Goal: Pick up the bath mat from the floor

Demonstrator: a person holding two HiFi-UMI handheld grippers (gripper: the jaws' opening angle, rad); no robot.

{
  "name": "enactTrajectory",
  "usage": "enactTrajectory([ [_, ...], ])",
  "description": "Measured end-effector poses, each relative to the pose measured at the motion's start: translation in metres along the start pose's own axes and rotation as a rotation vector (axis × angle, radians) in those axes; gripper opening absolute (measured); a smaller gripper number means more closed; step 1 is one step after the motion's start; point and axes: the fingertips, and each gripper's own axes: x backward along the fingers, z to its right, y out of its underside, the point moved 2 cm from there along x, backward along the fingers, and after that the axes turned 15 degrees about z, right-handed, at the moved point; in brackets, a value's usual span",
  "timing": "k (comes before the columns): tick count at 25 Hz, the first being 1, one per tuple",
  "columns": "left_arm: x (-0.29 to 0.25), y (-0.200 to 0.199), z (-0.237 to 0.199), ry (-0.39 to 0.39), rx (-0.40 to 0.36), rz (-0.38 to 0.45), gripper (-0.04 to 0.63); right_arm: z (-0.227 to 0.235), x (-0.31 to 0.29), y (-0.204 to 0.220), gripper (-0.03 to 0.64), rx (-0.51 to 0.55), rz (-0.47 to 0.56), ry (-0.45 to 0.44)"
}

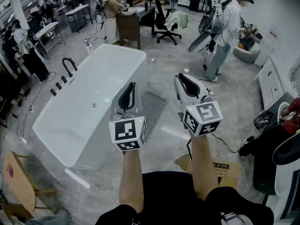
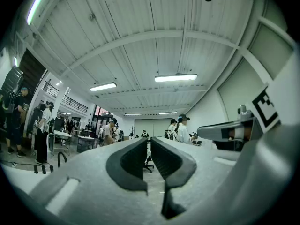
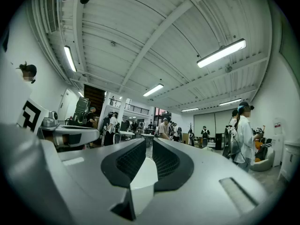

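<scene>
Held level, the left gripper and right gripper both have jaws clenched on nothing. Ahead of them and well below, the grey textured rectangular bath mat lies flat on the floor, beside the white freestanding bathtub. Its long axis runs away from the jaws, and it is nearer the left pair.

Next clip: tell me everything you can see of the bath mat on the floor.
The bath mat is a grey, roughly rectangular sheet with rounded corners and a fine dotted texture, and it looks rubbery. It lies flat on the grey floor alongside the white bathtub. Only the head view shows it. The left gripper and right gripper are above it, and neither touches it.
</scene>
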Motion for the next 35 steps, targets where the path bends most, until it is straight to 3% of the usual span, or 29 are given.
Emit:
enactTrajectory([
  [7, 0.006, 0.003, -0.016, -0.027, -0.024, -0.019, 0.021, 0.006, -0.004, -0.002, 0.029, -0.016, 0.052, 0.058],
  [16, 0.017, 0.011, -0.065, -0.139, 0.028, -0.042, 0.021, 0.01, -0.002, 0.0, 0.025, 0.008, 0.03, 0.088],
  [22, 0.007, 0.03, -0.059, -0.116, 0.049, -0.074, 0.021, 0.03, 0.0, 0.005, 0.023, 0.022, 0.01, 0.13],
  [28, -0.003, 0.031, -0.061, -0.091, 0.033, -0.071, 0.02, 0.028, -0.017, 0.016, 0.023, -0.001, 0.004, 0.105],
  [35, -0.017, 0.049, -0.084, -0.16, 0.027, -0.094, 0.021, 0.038, -0.046, 0.035, 0.023, -0.033, 0.014, 0.066],
])
